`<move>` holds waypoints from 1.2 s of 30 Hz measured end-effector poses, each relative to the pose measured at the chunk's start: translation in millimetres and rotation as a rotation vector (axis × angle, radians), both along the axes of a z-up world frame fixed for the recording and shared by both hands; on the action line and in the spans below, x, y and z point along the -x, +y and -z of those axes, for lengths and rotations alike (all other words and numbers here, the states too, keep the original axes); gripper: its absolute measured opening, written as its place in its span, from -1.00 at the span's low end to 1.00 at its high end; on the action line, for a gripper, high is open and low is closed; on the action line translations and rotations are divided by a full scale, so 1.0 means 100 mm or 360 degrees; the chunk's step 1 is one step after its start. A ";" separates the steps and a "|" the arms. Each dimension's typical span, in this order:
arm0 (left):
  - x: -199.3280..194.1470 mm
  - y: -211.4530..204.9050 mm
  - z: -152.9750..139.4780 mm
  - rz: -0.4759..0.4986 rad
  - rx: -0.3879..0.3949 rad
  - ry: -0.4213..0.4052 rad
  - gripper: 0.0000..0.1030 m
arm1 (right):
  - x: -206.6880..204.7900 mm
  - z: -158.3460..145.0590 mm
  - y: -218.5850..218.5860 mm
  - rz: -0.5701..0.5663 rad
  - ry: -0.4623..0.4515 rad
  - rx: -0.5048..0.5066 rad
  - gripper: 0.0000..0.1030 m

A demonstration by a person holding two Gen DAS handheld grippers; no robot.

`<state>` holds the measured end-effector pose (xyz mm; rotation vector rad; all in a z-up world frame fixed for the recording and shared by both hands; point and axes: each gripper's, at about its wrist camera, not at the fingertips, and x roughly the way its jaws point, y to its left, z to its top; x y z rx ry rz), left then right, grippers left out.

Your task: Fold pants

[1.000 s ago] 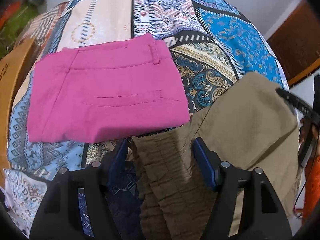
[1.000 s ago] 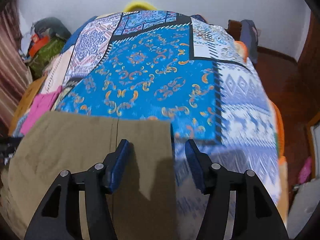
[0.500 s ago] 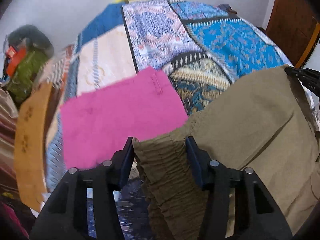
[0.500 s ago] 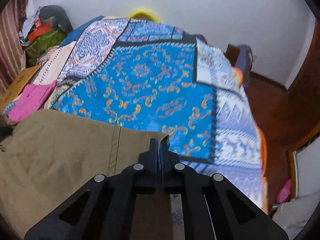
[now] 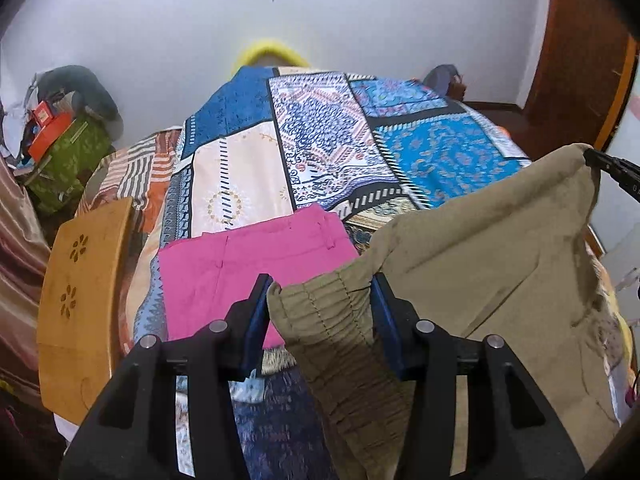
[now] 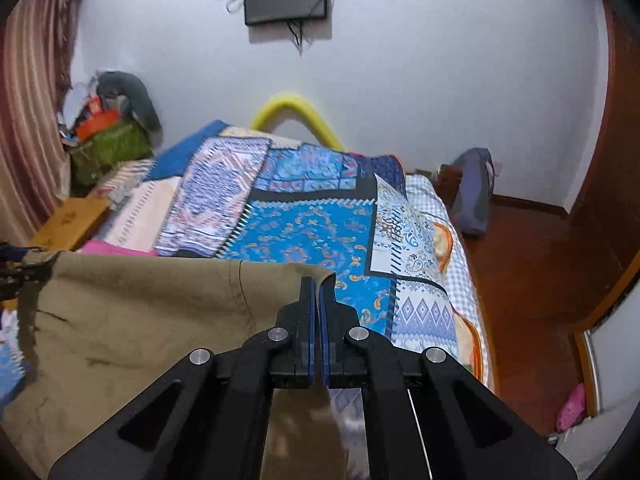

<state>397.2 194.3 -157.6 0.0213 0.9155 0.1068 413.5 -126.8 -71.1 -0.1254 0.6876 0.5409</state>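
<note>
**A:** So where's the fold at? Starting up close: the left gripper (image 5: 320,312) has its blue pads clamped on the bunched elastic waistband of the olive-khaki cotton pants (image 5: 480,272), having just finished squeezing in. The right gripper (image 6: 319,308) is pinched fully together on the opposite corner of that cloth.

**B:** So they're lifted?

**A:** Yep, that edge hangs stretched between the two tools above the patchwork blue-patterned bedspread (image 6: 304,232); the rest droops down out of view. I'd call it early: grabbed and raised, no crease laid yet. Carrying over, setting down and flattening all remain.

**B:** And further back?

**A:** A folded pink pair of trousers (image 5: 248,264) lies flat on the bed, looks finished.
</note>
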 end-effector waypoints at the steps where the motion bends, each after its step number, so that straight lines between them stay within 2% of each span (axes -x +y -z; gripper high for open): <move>1: 0.09 -0.03 -0.05 0.0012 -0.0006 -0.0014 -0.05 | 0.07 -0.04 -0.02 -0.0006 -0.0004 -0.0005 -0.97; 10: 0.90 -0.31 -0.46 0.0110 -0.0004 -0.0068 -0.05 | 0.93 -0.36 -0.41 -0.0028 -0.0006 -0.0126 -0.97; 17: 1.51 -0.52 -0.45 0.0178 0.0012 -0.0049 -0.05 | 1.61 -0.38 -0.68 -0.0033 0.0029 -0.0158 -0.97; 21: 1.86 -0.61 -0.27 0.0216 0.0039 -0.0015 -0.05 | 1.92 -0.24 -0.79 -0.0001 0.0066 -0.0107 -0.97; 26: 2.19 -0.66 0.08 0.0218 0.0092 0.0080 -0.05 | 2.21 0.09 -0.89 0.0040 0.0186 -0.0062 -0.96; 30: 2.45 -0.74 0.29 0.0243 0.0035 0.0119 -0.03 | 2.46 0.34 -0.96 0.0066 0.0279 -0.0021 -0.95; 33: 2.59 -0.76 0.36 0.0254 -0.0008 0.0135 -0.03 | 2.63 0.56 -1.02 0.0099 0.0360 0.0007 -0.91; 36: 2.69 -0.76 0.31 0.0260 -0.0008 0.0117 -0.04 | 2.78 0.66 -1.04 0.0104 0.0384 0.0068 -0.90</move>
